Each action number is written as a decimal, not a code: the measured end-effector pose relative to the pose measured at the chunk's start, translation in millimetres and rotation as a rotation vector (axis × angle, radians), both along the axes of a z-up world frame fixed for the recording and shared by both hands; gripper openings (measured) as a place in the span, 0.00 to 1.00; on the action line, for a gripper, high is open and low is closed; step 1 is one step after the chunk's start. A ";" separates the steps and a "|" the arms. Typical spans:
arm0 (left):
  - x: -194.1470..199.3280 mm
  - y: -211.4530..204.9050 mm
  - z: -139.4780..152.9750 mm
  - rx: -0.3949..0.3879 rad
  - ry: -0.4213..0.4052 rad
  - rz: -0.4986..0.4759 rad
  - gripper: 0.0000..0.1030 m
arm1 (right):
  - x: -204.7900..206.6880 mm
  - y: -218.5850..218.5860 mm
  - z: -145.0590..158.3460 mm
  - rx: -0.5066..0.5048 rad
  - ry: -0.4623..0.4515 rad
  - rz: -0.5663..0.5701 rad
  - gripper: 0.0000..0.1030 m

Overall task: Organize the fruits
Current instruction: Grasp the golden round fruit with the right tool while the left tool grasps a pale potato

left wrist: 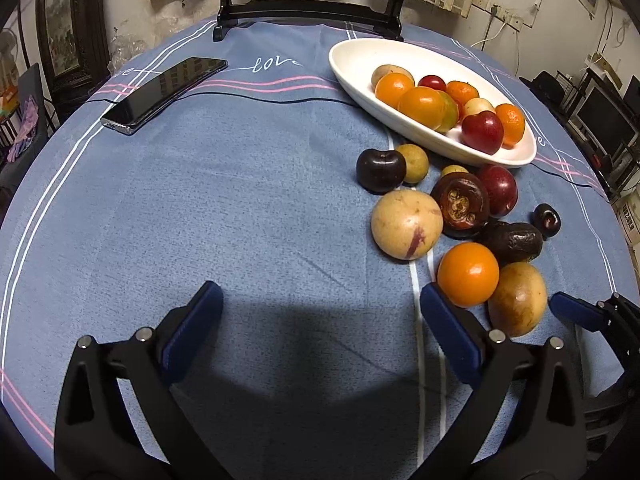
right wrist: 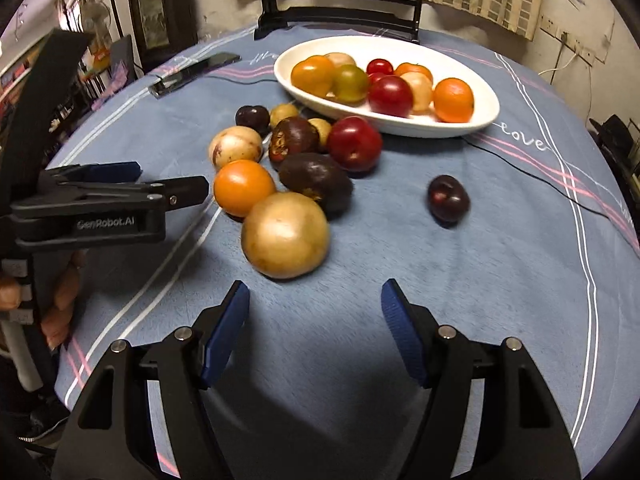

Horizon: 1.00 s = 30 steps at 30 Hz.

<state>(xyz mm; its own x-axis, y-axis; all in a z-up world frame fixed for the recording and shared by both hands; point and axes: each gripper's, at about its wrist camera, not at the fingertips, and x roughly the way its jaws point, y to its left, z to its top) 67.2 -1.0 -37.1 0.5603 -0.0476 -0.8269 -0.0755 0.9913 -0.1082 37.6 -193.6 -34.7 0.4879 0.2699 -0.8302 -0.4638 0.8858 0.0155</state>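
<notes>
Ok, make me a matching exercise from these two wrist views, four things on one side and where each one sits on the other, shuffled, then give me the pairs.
Things:
1. phone
2. white oval dish
3. lone dark plum
4. large tan round fruit

Places:
A. apart from the pile, alone on the cloth
B. far side of the table, holding oranges and red fruit
C. nearest fruit to the right gripper
D. on the cloth, left of the dish, away from the fruit

Pairs: 1-D, 2-B, 3-A, 4-C
</notes>
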 end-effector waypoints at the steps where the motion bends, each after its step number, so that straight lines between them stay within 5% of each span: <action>1: 0.2 0.0 0.0 -0.001 -0.001 0.000 0.98 | 1.7 3.4 -0.5 -0.005 0.000 -0.002 0.68; 8: -0.8 2.2 0.2 -0.017 -0.006 0.001 0.98 | 16.8 19.1 -1.7 -0.031 -0.030 -0.032 0.67; 12: -0.9 2.6 0.3 -0.015 -0.006 0.001 0.98 | 15.2 22.3 0.0 0.001 -0.031 -0.007 0.44; 30: 4.0 -4.5 0.8 0.030 0.011 -0.015 0.98 | 5.3 -61.4 0.9 0.120 -0.011 -0.131 0.44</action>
<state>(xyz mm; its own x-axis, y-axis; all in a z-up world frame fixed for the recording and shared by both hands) 71.2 -5.5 -36.3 0.5507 -0.0305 -0.8342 -0.0620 0.9951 -0.0774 42.9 -255.0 -33.8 0.5340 0.3006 -0.7902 -0.3454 0.9307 0.1205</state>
